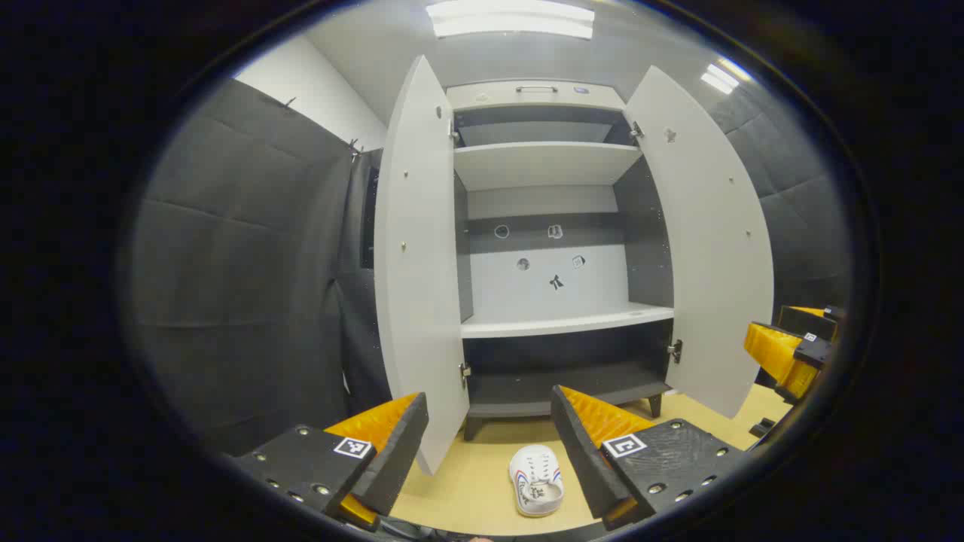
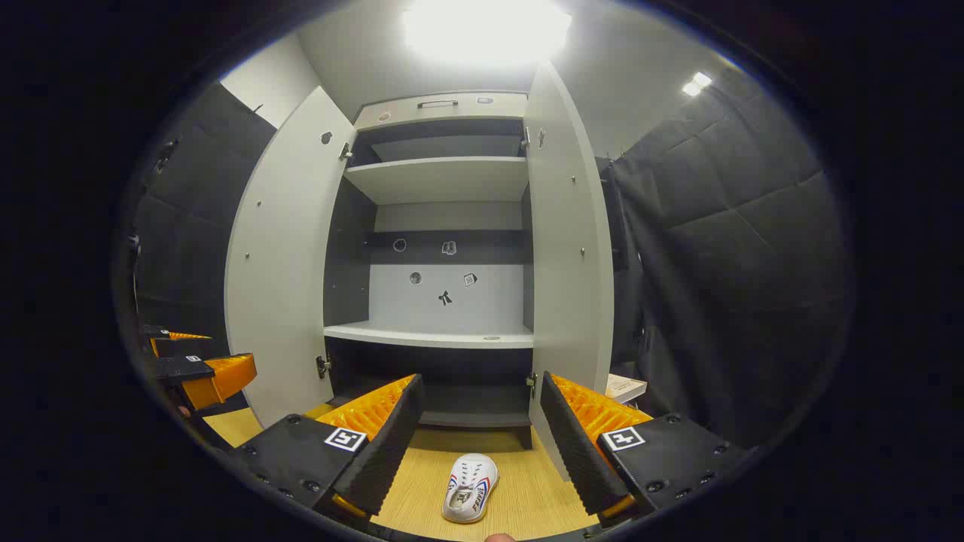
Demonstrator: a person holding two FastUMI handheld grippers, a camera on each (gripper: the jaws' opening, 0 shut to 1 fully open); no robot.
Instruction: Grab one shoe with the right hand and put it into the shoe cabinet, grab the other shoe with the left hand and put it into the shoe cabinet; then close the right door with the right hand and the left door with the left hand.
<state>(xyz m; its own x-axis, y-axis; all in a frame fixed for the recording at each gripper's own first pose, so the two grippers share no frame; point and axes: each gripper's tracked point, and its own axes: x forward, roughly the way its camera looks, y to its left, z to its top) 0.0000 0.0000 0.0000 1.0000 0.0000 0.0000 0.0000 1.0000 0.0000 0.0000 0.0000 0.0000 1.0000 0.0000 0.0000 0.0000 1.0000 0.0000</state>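
Right gripper view has a white shoe (image 2: 470,488) on the floor before the shoe cabinet (image 2: 440,181), both doors open, shelves bare, so nothing looks done yet, with the right gripper (image 2: 478,436) and the left gripper (image 1: 488,444) both spread wide, holding nothing.

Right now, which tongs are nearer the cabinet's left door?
Left. The left tongs sit right before the left door, its lower edge beside one finger; the right tongs face the right door instead.

Around me: dark padded walls (image 1: 226,248), a pale wooden floor (image 2: 520,497), a white ceiling (image 1: 376,53) with bright light panels (image 1: 512,19).
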